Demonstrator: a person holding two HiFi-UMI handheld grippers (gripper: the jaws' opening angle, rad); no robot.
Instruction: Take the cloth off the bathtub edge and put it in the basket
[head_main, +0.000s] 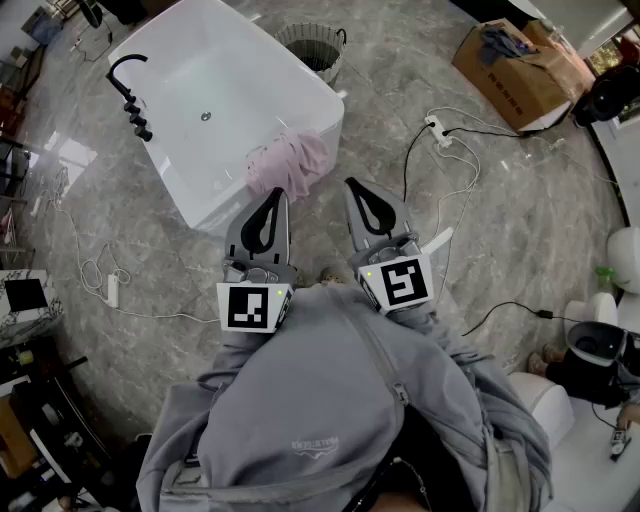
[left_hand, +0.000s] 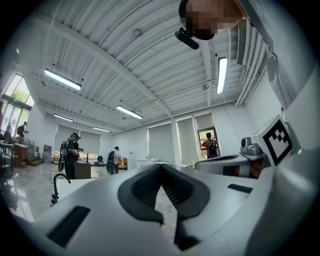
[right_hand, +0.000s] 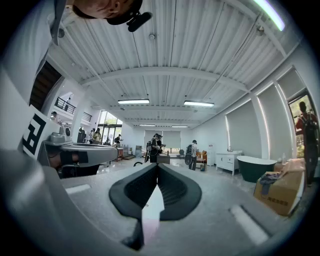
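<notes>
Grey floor (head_main: 560, 250) under bathtub (head_main: 215, 80), basket (head_main: 310, 31), box (head_main: 510, 78)

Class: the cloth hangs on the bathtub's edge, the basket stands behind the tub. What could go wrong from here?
The left gripper and right gripper are shut; unopened, they may push the cloth into the bathtub.
The basket stands beyond the tub, so the cloth could drop on the way.
Floor cables could trip the person.
</notes>
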